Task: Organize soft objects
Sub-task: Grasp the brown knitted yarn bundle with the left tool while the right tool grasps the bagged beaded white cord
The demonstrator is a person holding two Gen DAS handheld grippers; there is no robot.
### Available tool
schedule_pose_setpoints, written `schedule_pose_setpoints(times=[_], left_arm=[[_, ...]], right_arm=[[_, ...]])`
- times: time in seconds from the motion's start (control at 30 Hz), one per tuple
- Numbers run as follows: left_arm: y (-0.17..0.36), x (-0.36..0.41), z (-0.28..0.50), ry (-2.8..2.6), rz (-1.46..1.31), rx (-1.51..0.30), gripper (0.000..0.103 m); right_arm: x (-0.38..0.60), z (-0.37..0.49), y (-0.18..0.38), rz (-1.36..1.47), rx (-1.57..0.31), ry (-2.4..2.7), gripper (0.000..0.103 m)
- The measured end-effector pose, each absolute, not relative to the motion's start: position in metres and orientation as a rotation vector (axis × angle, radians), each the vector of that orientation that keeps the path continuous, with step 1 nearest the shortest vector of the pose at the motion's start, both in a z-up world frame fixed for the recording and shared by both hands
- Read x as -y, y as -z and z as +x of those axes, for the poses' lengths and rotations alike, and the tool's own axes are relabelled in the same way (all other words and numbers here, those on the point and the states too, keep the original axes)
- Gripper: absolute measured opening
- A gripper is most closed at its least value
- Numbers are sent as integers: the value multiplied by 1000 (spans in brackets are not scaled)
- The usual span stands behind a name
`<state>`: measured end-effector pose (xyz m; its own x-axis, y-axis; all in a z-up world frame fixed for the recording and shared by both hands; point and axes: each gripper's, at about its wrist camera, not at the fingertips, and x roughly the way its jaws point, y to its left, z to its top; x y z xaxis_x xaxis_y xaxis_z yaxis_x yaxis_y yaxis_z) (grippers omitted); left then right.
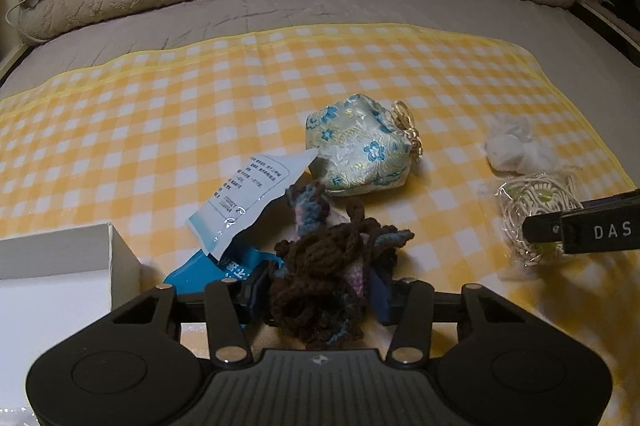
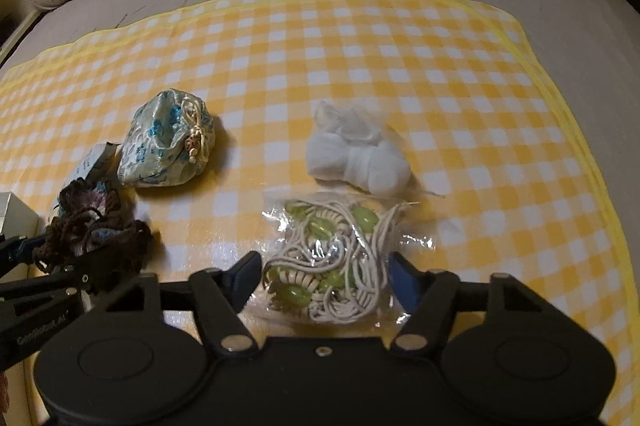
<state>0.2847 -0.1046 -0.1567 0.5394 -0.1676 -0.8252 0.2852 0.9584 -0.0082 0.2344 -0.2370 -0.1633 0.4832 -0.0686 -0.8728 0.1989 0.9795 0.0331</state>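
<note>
Nearest the left wrist camera, the left tongs (image 1: 318, 292) are clenched on a brown crocheted yarn bundle (image 1: 320, 278), loopy and limp, with blue and pink strands. It lies on the yellow checked cloth (image 1: 160, 97) spread over the bed, probably to keep the items together. Just left sits a white box (image 1: 60, 266), perhaps where things are meant to go. The right tongs (image 2: 322, 280) straddle a crinkly clear bag of cord and green beads (image 2: 336, 254); their contact with it cannot be told. Farther off rest a brocade pouch (image 1: 356, 149), plump and shiny, and a knotted white cloth bundle (image 2: 360, 161).
</note>
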Motion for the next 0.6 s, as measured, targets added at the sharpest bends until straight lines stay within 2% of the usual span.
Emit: schedule_pose_setpoints(times=[0.1, 0.23, 0.6], left_arm=[[154, 103, 281, 280, 139, -970, 49], [149, 105, 273, 286, 148, -967, 48], [124, 108, 245, 315, 129, -923, 48]], right_arm=[[237, 231, 160, 124, -1055, 148, 57], [236, 222, 156, 106, -1061, 133, 54], [239, 194, 135, 97, -1021, 132, 53]])
